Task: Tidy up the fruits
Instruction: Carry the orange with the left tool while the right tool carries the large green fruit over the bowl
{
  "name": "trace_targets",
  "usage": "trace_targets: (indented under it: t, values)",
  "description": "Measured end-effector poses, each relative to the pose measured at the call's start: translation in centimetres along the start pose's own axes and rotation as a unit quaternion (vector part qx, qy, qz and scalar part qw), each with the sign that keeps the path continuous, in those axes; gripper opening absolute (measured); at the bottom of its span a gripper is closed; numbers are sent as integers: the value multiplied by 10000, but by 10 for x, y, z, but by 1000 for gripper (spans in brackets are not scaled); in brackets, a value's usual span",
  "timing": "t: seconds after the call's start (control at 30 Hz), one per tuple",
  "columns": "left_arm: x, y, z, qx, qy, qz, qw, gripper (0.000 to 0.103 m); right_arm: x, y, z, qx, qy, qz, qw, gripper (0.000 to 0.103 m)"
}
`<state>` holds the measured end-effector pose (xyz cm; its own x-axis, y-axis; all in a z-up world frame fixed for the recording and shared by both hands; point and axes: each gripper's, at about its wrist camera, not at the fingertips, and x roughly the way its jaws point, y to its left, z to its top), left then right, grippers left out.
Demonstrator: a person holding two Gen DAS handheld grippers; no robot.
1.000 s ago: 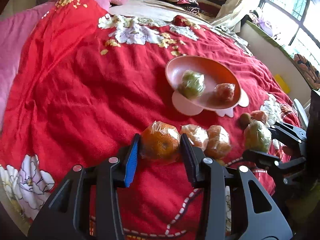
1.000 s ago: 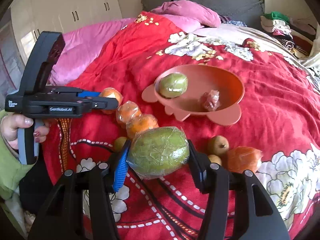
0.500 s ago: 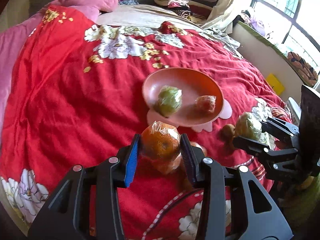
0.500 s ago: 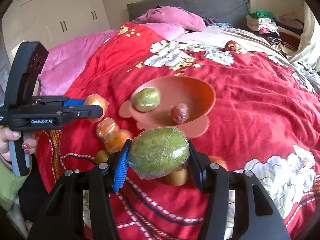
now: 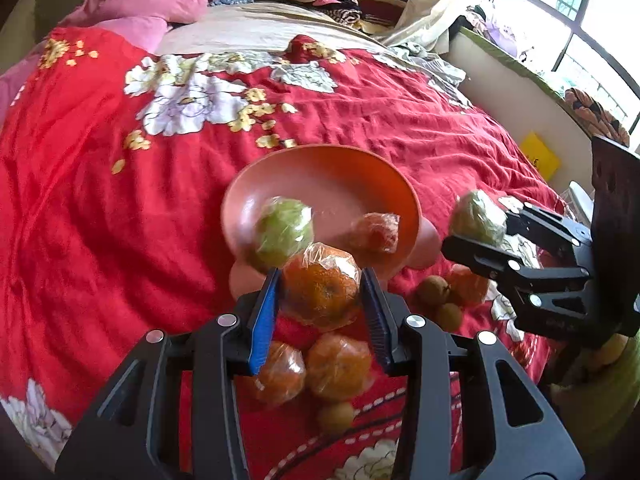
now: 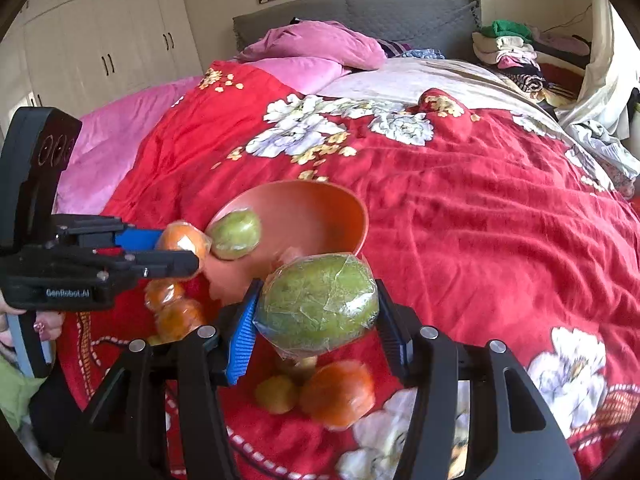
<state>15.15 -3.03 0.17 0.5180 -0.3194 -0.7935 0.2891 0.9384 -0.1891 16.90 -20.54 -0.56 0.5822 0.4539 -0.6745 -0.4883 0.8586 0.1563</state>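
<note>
A bed covered by a red floral blanket (image 5: 100, 200) carries an orange-pink bowl (image 5: 288, 172) near its middle. The left gripper (image 5: 320, 292) is clamped on a plastic-wrapped orange (image 5: 320, 288), held just in front of the bowl's near rim. The right gripper (image 6: 316, 312) is clamped on a wrapped green fruit (image 6: 316, 304), held beside the bowl's near rim toward the window side of the bed. Inside the bowl lie a second wrapped green fruit (image 5: 284, 232) and a small wrapped reddish fruit (image 5: 376, 232), both blurred. Loose oranges (image 5: 340, 364) and small brown fruits (image 5: 434, 290) lie on the blanket below the grippers, partly hidden by their fingers. A hand (image 6: 48, 326) on the left gripper's handle is cut off at the frame's edge.
</note>
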Motion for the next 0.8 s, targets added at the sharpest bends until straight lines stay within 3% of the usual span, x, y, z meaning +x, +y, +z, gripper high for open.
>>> trace_targets:
  t: [0.8]
  values:
    - [32,-5,9,85,274,-22,9996,33,57,-2,53,-256,317,369,9985,52]
